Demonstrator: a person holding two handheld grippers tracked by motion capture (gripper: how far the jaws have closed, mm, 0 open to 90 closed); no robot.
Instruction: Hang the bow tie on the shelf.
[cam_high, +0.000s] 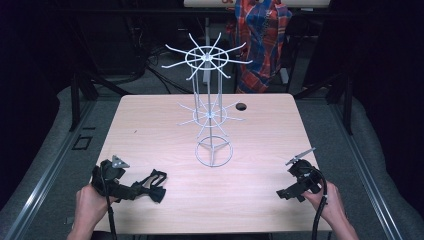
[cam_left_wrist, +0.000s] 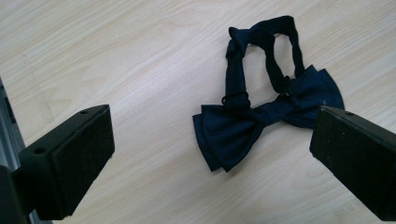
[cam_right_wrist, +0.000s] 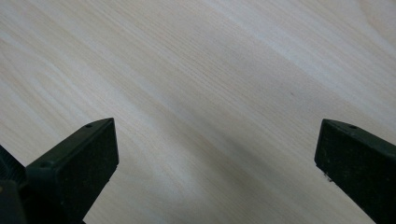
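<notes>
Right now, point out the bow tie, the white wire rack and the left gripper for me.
bow tie (cam_left_wrist: 233, 133), left gripper view, on its near wing.
white wire rack (cam_high: 214, 153), high view, on its round base ring.
left gripper (cam_high: 137, 189), high view, between its open jaws.

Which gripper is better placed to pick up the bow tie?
The left gripper: its open jaws already frame the bow tie. The right gripper, also open, is far across the table.

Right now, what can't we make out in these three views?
- Bow tie, high view: too small and dark to separate strap from bow.
- Bow tie's right wing, left gripper view: its end is covered by the near jaw.
- Wire rack, high view: thin hook tips blur out.
</notes>
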